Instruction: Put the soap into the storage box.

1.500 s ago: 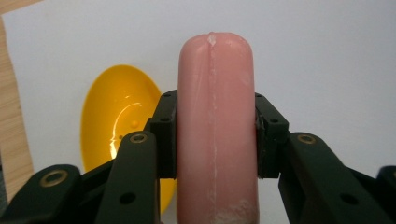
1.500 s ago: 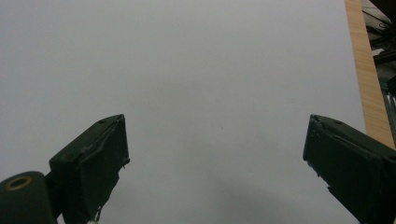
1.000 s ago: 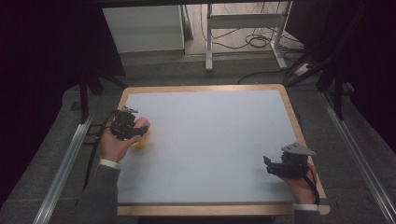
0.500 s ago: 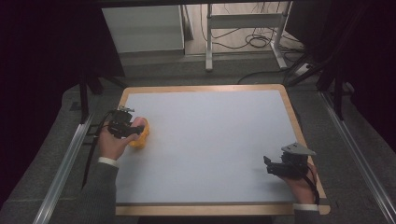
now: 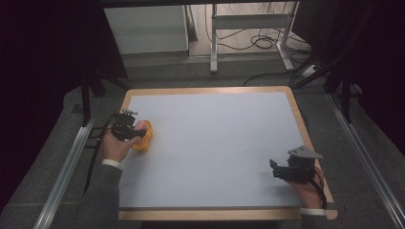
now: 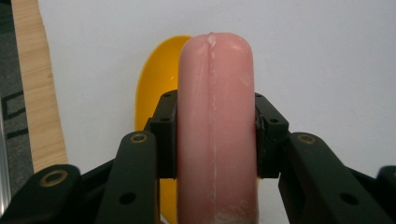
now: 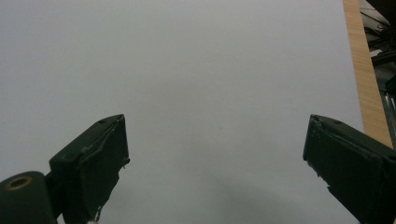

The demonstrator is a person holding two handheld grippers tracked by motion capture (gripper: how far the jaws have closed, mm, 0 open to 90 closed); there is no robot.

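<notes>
Left gripper view—left gripper (image 6: 215, 135) clamps sausage (image 6: 215, 121), seemingly.

This looks like a lab or recording rig rather than a home: a white counter (image 5: 215, 148) with a wooden rim, flanked by metal rails (image 5: 64, 176), ringed with black curtains (image 5: 43, 52) (blocking stray light, apparently), with loose cables (image 5: 260, 40) on the floor behind a metal frame (image 5: 248, 24).

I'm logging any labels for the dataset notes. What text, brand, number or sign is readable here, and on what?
None: no readable text in these pictures.
Pink sausage, held in the left gripper: unmarked.
Yellow dish: unmarked.
White table top: blank.
Right gripper, open: no lettering visible.
</notes>
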